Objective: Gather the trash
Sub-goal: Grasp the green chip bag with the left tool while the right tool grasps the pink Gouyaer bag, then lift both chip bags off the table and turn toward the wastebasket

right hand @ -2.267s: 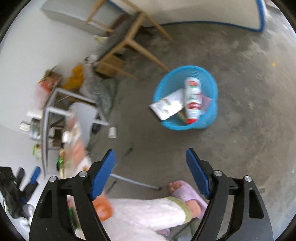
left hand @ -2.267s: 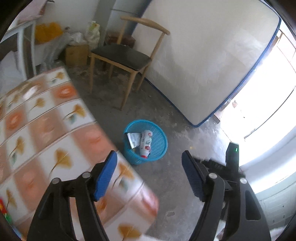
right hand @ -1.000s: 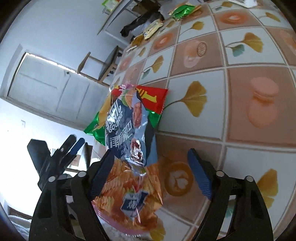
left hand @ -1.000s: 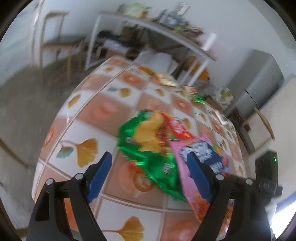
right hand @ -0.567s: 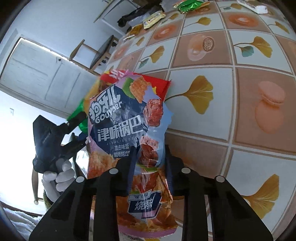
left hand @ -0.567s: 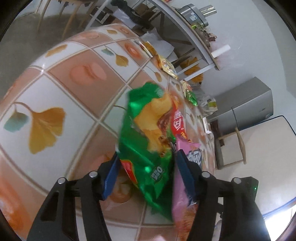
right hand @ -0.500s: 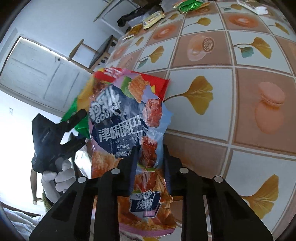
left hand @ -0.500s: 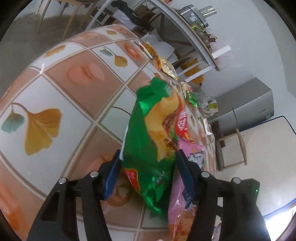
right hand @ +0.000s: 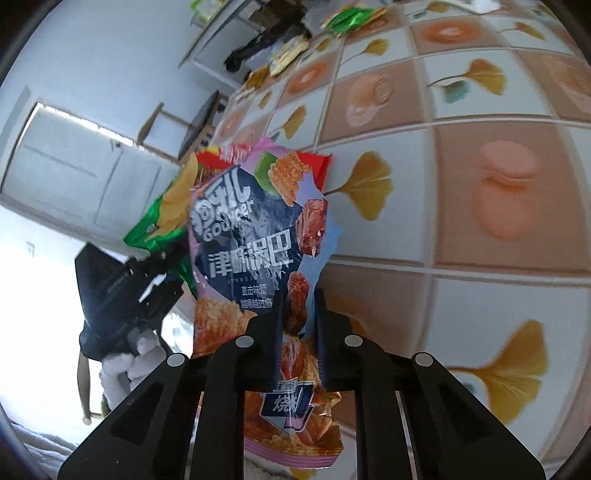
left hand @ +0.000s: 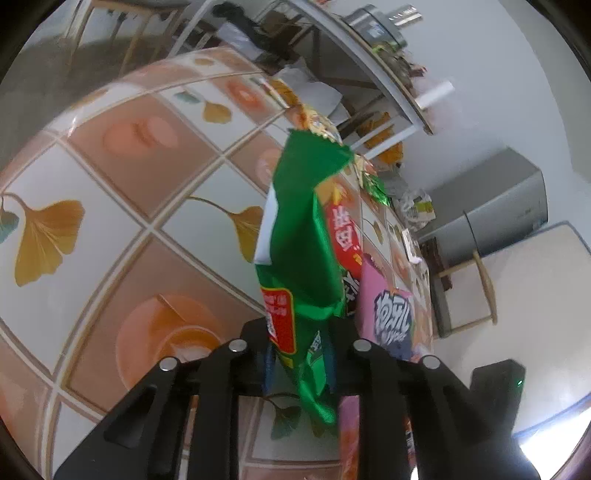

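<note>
Left wrist view: the left gripper (left hand: 299, 363) is closed on the lower part of a green bag (left hand: 301, 236), which stands upright between the jaws, its torn top edge raised above the table (left hand: 122, 236). A pink bag (left hand: 393, 317) hangs just to the right of the green one; whether the two touch cannot be told. The table's patterned cloth spreads wide to the left of the gripper, and its far edge curves along the upper left, with floor and a chair (left hand: 110, 22) beyond. More wrappers (left hand: 314, 118) lie farther along the table toward a shelf (left hand: 373, 62). A grey cabinet (left hand: 495, 214) and a second chair (left hand: 469, 291) stand past the table's right edge.

Right wrist view: the right gripper (right hand: 299, 332) is closed on the pink bag (right hand: 255, 236), its jaws pinching the bag's middle, so that the top stands above them and the bottom hangs below. The green bag (right hand: 162, 218) shows just behind the pink bag's left edge, held by the left gripper (right hand: 159, 258) in a white-gloved hand (right hand: 129, 362). The table (right hand: 461, 221) lies bare to the right of the bags, with wrappers (right hand: 347, 16) near its far end.
</note>
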Demonstrator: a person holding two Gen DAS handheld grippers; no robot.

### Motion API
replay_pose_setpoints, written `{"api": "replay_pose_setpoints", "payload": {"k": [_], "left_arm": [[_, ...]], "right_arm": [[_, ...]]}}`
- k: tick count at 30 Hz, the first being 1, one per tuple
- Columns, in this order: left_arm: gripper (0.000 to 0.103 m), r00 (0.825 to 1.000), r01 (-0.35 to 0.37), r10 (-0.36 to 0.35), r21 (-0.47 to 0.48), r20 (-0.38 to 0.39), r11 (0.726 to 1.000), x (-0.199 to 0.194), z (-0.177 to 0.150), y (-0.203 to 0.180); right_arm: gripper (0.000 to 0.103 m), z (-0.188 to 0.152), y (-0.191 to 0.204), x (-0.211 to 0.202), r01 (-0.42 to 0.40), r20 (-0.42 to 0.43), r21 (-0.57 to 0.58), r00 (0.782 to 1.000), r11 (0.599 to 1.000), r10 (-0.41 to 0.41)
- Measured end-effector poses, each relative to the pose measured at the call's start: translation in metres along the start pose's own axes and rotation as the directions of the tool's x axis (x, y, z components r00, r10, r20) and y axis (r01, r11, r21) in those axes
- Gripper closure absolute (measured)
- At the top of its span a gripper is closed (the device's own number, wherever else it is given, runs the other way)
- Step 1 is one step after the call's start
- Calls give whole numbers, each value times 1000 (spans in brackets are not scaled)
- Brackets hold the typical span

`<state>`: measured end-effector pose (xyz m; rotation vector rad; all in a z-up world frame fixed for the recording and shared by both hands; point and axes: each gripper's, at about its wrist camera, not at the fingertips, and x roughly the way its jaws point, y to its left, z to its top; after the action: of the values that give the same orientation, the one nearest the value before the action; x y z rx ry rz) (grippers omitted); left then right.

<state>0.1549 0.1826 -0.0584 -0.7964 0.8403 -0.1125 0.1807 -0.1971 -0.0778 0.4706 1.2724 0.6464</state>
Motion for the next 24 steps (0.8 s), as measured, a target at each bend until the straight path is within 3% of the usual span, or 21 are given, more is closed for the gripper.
{"api": "replay_pose_setpoints", "payload": {"k": [7,13,17,24], "left_arm": [[91,996,65,-59,93,-64,994,9,-14,-27],[91,972,158,-121,177,-200,972,27,-39,-60],[91,954,176,-103,245,-282,953,38,-60,-79],[89,943,168,-85,241,-322,956,50,-65,-86]], "right_arm": [[90,-8,-33,-61,72,149,94,985,993,-85],[90,-17,-36,-85,108,205,109,970,988,-128],[86,-22,-33,-84,111,202,104,971,988,-130],[72,-24,-46,-67,73,138,139,986,988,-92]]}}
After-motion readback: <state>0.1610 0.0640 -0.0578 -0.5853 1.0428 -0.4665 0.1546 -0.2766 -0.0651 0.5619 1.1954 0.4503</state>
